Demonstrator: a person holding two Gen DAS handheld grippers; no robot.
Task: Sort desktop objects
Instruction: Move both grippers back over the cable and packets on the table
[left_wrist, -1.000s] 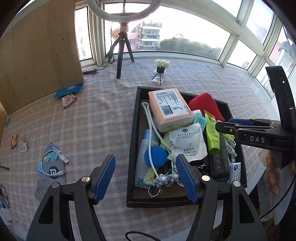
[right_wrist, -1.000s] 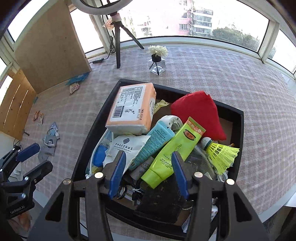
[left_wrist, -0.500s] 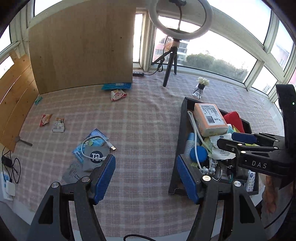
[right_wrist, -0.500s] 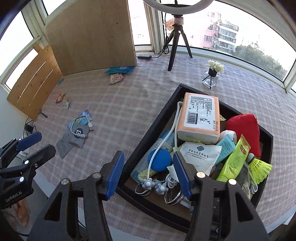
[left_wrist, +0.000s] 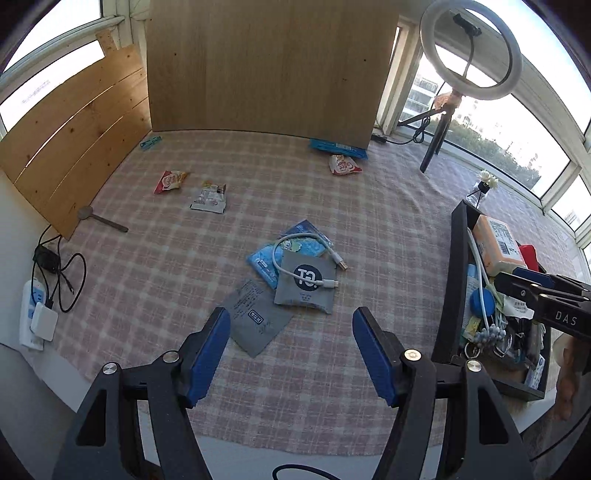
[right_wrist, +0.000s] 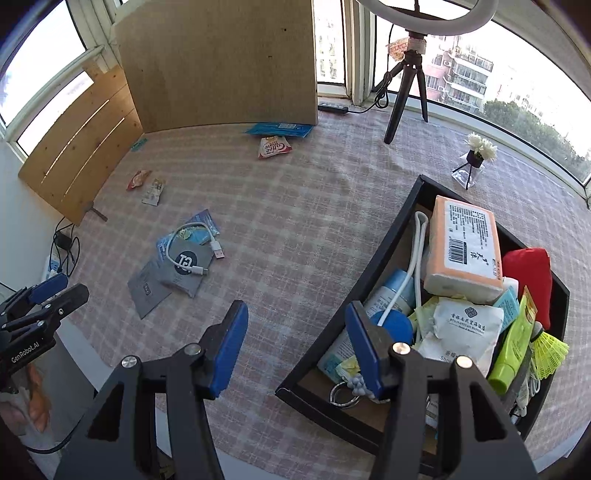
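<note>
Clearly much sorting remains: the tray at right is crammed, packets lie loose at centre; left gripper and right gripper are both wide, empty.

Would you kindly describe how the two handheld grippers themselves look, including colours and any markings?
Both the left gripper and right gripper are black angular clamps with blue rubber finger pads and silver rivets. White lettering marks their sides: "GenRobot.AI" on the left one, "DAS" on the right.
</note>
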